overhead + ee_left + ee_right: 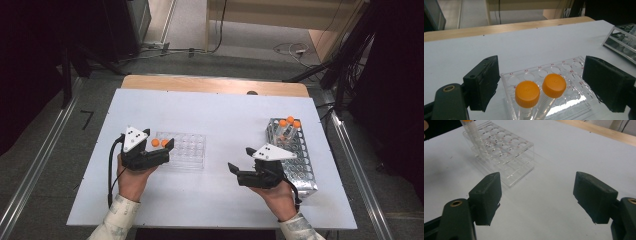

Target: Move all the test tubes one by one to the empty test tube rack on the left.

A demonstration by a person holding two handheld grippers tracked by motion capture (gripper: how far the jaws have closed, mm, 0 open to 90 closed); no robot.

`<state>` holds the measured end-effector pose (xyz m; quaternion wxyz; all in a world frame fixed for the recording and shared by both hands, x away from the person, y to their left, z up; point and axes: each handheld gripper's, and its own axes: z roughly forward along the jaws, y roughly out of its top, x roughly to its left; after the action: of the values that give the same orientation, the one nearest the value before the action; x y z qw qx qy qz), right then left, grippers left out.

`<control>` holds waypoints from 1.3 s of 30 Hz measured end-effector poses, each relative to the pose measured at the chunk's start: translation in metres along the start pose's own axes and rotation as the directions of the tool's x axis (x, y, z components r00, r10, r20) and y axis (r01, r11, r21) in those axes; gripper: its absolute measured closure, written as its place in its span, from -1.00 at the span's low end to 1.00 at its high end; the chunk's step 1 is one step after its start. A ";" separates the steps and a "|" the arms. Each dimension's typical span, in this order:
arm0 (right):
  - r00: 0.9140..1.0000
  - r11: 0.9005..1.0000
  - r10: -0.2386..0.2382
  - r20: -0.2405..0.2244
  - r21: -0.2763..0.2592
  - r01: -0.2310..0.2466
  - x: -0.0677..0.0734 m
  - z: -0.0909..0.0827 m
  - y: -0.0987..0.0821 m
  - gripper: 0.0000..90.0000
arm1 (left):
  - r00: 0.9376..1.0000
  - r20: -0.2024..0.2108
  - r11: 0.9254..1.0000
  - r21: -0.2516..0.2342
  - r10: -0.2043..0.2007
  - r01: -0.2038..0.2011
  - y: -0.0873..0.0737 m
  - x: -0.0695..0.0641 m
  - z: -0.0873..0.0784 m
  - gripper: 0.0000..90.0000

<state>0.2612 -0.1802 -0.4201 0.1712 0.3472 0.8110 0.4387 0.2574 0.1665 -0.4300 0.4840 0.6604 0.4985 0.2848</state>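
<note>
Two clear tubes with orange caps (pixel 527 93) (pixel 554 85) stand side by side in the near left corner of a clear plastic well rack (pixel 569 72). My left gripper (pixel 541 75) is open, one jaw on each side of the pair, pads apart from the caps. From above, the left gripper (pixel 158 138) sits at the left end of the rack (pixel 187 150), the caps (pixel 155 142) between its jaws. My right gripper (pixel 240 158) is open over bare table with nothing between its jaws (pixel 536 192); the clear rack (pixel 506 150) and a tube (pixel 471 130) lie ahead of it.
A wire tube rack (pixel 297 155) stands at the right of the white table top (pixel 220 115), with several orange-capped tubes (pixel 289 122) at its far end; its corner (pixel 624 42) appears in the left gripper view. A wooden edge (pixel 215 85) runs along the back.
</note>
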 end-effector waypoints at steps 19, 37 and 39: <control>0.972 0.988 0.136 0.189 -0.093 -0.121 -0.074 -0.038 -0.001 -0.52 | 0.999 0.035 0.999 -0.038 0.004 -0.003 0.007 -0.011 -0.008 -0.70; 0.931 0.980 0.193 0.310 -0.111 -0.167 -0.147 -0.055 -0.017 -0.46 | 0.999 0.039 0.999 -0.026 0.023 -0.022 0.007 -0.014 -0.006 -0.68; 0.931 0.981 0.193 0.310 -0.093 -0.172 -0.154 -0.052 -0.021 -0.43 | 0.999 0.038 0.999 -0.027 0.025 -0.024 0.007 -0.014 -0.006 -0.68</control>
<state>0.3309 -0.3288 -0.4125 0.2688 0.4813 0.7227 0.4168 0.2502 0.1549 -0.4202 0.4989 0.6652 0.4772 0.2844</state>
